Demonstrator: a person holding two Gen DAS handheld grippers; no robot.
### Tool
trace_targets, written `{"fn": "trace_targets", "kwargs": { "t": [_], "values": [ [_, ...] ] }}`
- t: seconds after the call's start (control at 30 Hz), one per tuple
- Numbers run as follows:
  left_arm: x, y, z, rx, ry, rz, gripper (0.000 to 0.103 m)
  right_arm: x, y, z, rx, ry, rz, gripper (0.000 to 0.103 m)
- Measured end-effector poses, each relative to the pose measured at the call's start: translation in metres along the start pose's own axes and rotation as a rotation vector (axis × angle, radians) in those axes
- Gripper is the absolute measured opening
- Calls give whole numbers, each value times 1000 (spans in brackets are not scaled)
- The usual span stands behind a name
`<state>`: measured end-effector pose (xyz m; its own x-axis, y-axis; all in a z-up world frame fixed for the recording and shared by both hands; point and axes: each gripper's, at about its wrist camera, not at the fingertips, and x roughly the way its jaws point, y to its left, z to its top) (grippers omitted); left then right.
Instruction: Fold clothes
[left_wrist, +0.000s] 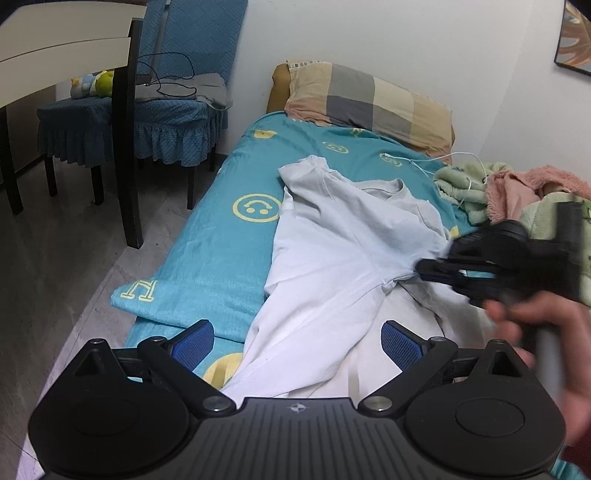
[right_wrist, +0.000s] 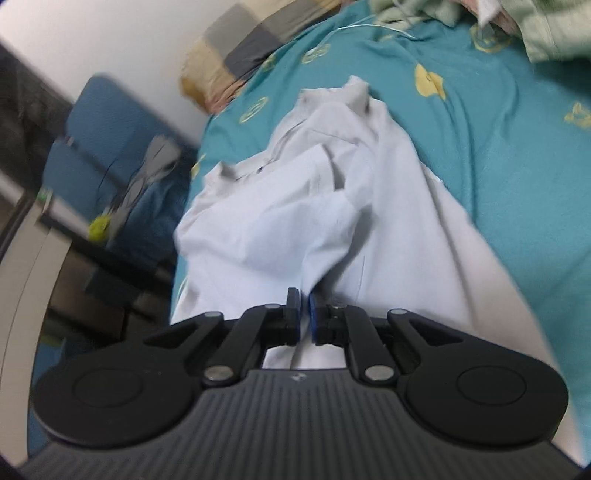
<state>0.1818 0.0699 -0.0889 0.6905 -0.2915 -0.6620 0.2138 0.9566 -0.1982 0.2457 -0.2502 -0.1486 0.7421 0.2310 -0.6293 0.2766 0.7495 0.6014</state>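
Nearest the left wrist camera, the left claw (left_wrist: 297, 341) is standing wide open, its blue pads (left_wrist: 400, 343) hanging on either side of the lower part of the white T-shirt (left_wrist: 332, 258) without touching it; it is probably waiting for its turn to take a hem or a side.

A little further in, the right claw (right_wrist: 303, 308) is pinching a ridge of the shirt's cloth between nearly closed pads, seemingly near a sleeve seam, likely so that this part can be lifted and carried across the body as a fold. The person's hand (left_wrist: 546, 332) is gripping its handle at the right edge.

The shirt itself is lying rumpled along the teal bedspread (left_wrist: 207, 258) on the bed, collar toward the far end.

Beyond it a plaid pillow (left_wrist: 373, 101) is resting against the wall, with green and pink blankets (left_wrist: 480, 188) heaped to the right.
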Motion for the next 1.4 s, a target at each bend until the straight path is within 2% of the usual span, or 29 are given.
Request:
{"fn": "trace_targets", "kwargs": {
  "t": [0.07, 0.13, 0.2, 0.27, 0.43, 0.63, 0.77, 0.87, 0.97, 1.13, 1.2, 1.33, 1.4],
  "values": [
    [-5, 1, 0, 4, -3, -2, 98, -28, 9, -7, -76, 29, 12, 13],
    [-13, -1, -1, 13, -8, 0, 98, -66, 18, -17, -137, 38, 31, 31],
    [-25, -2, -2, 29, -19, 6, 98, -107, 21, -32, -170, 27, 57, 61],
    [-40, -5, -4, 44, -31, 2, 98, -146, 19, -49, -196, 10, 77, 70],
    [-78, -14, -10, 88, -69, -8, 98, -202, 0, -86, -246, 3, 78, 71],
    [-99, 6, 0, 54, -11, -24, 98, -220, -4, -96, -296, -35, 76, 71],
    [-109, 60, 11, -7, 74, -46, 98, -213, -7, -94, -302, -25, 79, 71],
    [-118, 114, 7, -2, 136, -69, 97, -205, -12, -91, -276, 0, 78, 71],
    [-117, 163, -8, -62, 201, -82, 95, -197, -14, -88, -238, 26, 97, 71],
    [-98, 207, -46, -126, 251, -156, 93, -188, -17, -84, -181, 51, 106, 71],
    [-87, 217, -61, -146, 269, -198, 90, -188, -18, -82, -168, 46, 98, 71],
    [-70, 214, -78, -121, 308, -261, 70, -187, -22, -79, -146, 27, 65, 71],
    [-69, 207, -80, -87, 323, -287, 64, -186, -24, -78, -131, 25, 57, 71]
  ]
}}
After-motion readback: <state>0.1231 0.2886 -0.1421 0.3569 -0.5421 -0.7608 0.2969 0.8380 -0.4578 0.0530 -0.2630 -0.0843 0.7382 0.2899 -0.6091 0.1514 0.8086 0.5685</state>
